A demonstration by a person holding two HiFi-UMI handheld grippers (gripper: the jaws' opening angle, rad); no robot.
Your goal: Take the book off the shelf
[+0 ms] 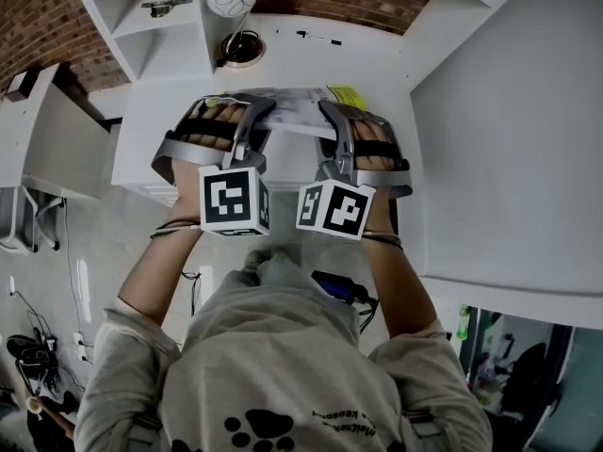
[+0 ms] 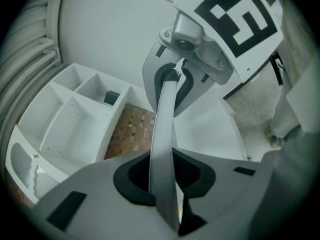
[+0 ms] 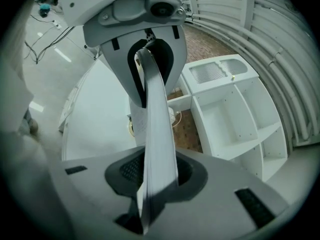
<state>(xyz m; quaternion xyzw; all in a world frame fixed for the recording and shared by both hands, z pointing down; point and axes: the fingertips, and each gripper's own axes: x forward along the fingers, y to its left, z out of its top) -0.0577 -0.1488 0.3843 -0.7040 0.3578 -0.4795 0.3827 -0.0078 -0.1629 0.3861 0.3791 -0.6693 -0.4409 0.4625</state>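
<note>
Over white desk top [image 1: 377,64], I hold thin pale book with a yellow corner [image 1: 300,111] off the shelf; left gripper [image 1: 252,113] and right gripper [image 1: 332,113] each clamp one end. White cubby shelves [image 1: 122,12], red brick wall [image 1: 38,17], grey floor [image 1: 122,243].

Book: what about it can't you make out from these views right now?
- Cover print on the book: head view, too small, and partly covered by the left claw and right claw.
- Its faces: both gripper views show it edge-on only.
- Its end corners: head view, under the claws.
</note>
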